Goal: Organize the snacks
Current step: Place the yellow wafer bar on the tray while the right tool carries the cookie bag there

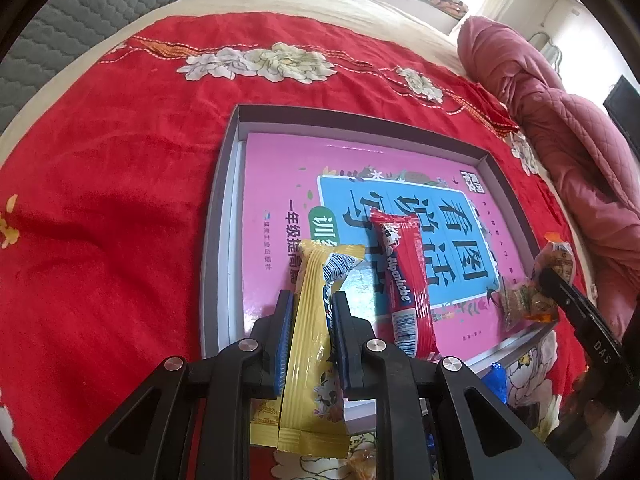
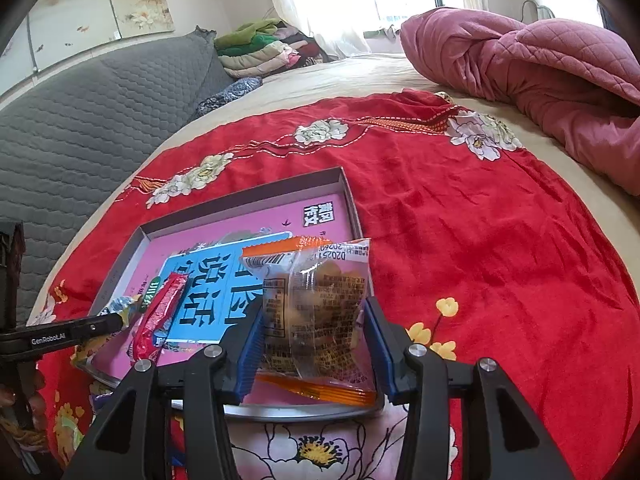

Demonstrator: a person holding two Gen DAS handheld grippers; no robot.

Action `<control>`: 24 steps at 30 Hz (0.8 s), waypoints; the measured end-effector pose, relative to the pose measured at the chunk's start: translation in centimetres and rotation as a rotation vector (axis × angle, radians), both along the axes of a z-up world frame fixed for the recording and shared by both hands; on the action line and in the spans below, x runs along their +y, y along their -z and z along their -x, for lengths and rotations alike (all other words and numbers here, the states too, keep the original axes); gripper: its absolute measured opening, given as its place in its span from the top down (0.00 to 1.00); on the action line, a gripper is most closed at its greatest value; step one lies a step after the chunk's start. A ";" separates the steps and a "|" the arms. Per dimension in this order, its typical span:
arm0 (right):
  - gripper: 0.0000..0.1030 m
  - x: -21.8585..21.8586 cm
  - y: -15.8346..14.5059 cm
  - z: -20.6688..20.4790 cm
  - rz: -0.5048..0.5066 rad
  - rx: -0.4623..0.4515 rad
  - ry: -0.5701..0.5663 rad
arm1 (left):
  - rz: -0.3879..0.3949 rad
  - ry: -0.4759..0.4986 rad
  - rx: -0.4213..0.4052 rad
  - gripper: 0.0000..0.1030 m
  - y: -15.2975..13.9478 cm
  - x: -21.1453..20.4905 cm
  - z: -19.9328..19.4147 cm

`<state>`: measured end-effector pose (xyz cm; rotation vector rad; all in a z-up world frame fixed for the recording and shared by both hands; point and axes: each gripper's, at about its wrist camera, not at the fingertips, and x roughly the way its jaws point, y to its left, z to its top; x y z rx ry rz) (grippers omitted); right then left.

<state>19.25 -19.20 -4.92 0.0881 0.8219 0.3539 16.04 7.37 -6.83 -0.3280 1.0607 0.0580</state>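
Observation:
My left gripper (image 1: 310, 304) is shut on a long yellow snack packet (image 1: 310, 336), held over the near left edge of a shallow grey box (image 1: 224, 184) lined with a pink book (image 1: 280, 168). A red Alpenliebe stick (image 1: 404, 280) lies on the book; it also shows in the right wrist view (image 2: 160, 316). My right gripper (image 2: 316, 312) is shut on a clear orange-edged snack bag (image 2: 316, 308), held over the box's near right corner (image 2: 352, 208). The right gripper also shows in the left wrist view (image 1: 560, 280), and the left gripper in the right wrist view (image 2: 116, 320).
The box lies on a red flowered blanket (image 1: 100, 200) on a bed. A pink quilt (image 2: 540, 64) is bunched at the far right. A grey padded headboard (image 2: 100, 120) and folded clothes (image 2: 260, 48) are at the far left. Other wrappers (image 1: 496, 380) lie near the box's front edge.

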 end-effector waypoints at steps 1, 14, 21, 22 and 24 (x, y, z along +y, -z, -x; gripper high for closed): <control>0.54 0.0 0.0 0.1 0.003 -0.002 -0.002 | 0.001 0.000 0.002 0.81 0.0 0.0 0.0; 0.45 0.5 0.1 0.5 0.013 -0.020 -0.013 | 0.038 0.001 0.006 0.80 0.1 -0.1 0.1; 0.42 0.7 -0.2 0.9 0.039 -0.040 -0.012 | 0.038 0.004 0.002 0.79 -0.1 0.0 0.2; 0.42 0.7 -0.2 1.0 0.041 -0.044 -0.009 | 0.037 0.005 0.001 0.79 -0.1 -0.1 0.2; 0.42 0.7 -0.2 1.1 0.036 -0.041 -0.014 | 0.037 0.004 0.000 0.79 -0.2 0.0 0.2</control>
